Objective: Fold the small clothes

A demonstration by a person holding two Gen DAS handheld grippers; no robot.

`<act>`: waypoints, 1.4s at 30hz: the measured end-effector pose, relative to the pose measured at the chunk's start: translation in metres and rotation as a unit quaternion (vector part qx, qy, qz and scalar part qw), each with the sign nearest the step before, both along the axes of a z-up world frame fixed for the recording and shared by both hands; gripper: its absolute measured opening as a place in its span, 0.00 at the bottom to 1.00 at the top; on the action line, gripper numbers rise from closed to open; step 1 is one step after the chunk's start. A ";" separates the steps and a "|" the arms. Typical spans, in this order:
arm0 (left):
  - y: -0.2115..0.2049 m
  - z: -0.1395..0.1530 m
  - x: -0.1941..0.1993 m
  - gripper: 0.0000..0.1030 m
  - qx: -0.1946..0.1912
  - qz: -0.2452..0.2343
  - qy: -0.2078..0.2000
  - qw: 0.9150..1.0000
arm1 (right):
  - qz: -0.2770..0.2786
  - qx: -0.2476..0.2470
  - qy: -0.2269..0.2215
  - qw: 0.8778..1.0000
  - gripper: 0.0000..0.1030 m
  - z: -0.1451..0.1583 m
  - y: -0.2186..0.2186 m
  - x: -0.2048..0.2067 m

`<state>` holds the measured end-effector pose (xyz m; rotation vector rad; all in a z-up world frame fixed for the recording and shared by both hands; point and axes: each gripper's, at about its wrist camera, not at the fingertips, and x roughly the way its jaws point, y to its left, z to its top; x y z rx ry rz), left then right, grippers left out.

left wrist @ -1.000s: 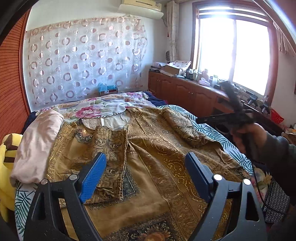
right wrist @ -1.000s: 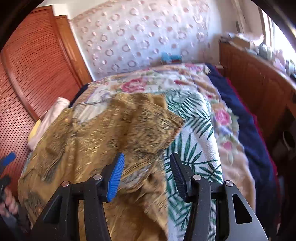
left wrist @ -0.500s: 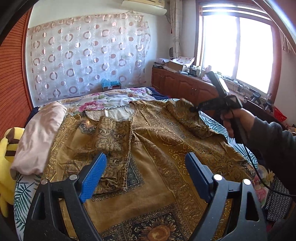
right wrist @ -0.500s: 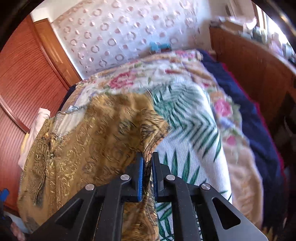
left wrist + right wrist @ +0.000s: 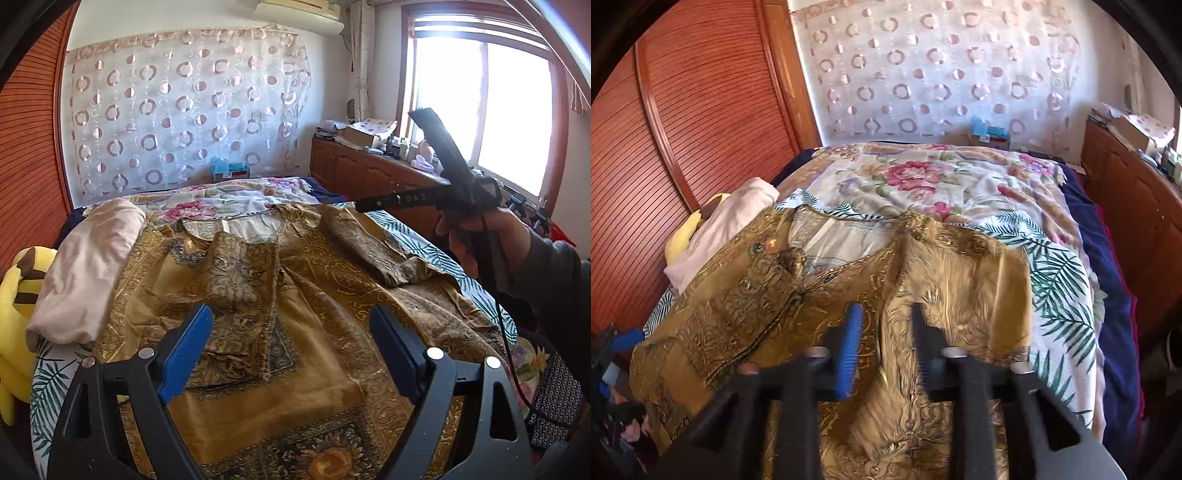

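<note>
Two tools: both gape and neither has hold of cloth.
Left tool [image 5: 290,345]: jaws wide apart, hovering low over the garment's lower middle, near the hem; I judge it waits there to steady or take the hem once the sleeves are in.
Right tool [image 5: 882,343]: jaws parted, nothing between them, held above the right shoulder and sleeve; motion blur makes the exact gap hard to read.
Garment [image 5: 303,295]: a gold patterned top lies spread face up across the bed [image 5: 1060,266], neckline toward the far end.
Left sleeve [image 5: 240,273]: turned inward over the chest, lying flat, so that side looks finished.
Right sleeve [image 5: 373,251]: lies bunched diagonally across the right side, not flat; it probably needs smoothing or a second pull.
Right hand [image 5: 480,240]: grips its tool's handle, raised clear of the fabric.
Neighbours: a rolled pink cloth [image 5: 85,269] and a yellow plush toy [image 5: 14,295] sit beside the garment's left edge, leaving the folding area free.
Progress: early, by my reading; sleeves first, body folds to follow.
</note>
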<state>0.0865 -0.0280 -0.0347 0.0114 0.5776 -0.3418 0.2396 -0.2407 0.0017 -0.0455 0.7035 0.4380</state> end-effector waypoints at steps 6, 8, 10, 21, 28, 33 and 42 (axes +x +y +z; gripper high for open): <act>0.022 -0.002 0.011 0.85 -0.001 0.019 0.006 1.000 | -0.035 -0.040 0.018 0.998 0.47 -0.020 -0.021 0.004; 0.033 -0.003 0.019 0.85 0.000 0.027 0.012 1.000 | -0.043 -0.057 0.023 0.997 0.47 -0.029 -0.024 0.011; 0.044 -0.003 0.029 0.85 0.001 0.033 0.018 0.999 | -0.052 -0.072 0.026 0.996 0.47 -0.038 -0.026 0.016; 0.080 -0.022 0.097 0.75 0.027 0.047 0.069 0.996 | -0.058 -0.089 0.018 0.994 0.47 -0.068 -0.027 0.033; 0.076 -0.023 0.164 0.56 0.080 0.036 0.096 0.992 | -0.057 -0.083 0.019 0.995 0.48 -0.074 -0.024 0.035; 0.077 -0.040 0.216 0.43 0.099 0.035 0.146 0.984 | -0.056 -0.084 0.018 0.995 0.48 -0.069 -0.035 0.026; 0.071 -0.063 0.247 0.36 0.093 0.024 0.202 0.975 | -0.056 -0.084 0.017 0.995 0.49 -0.070 -0.035 0.026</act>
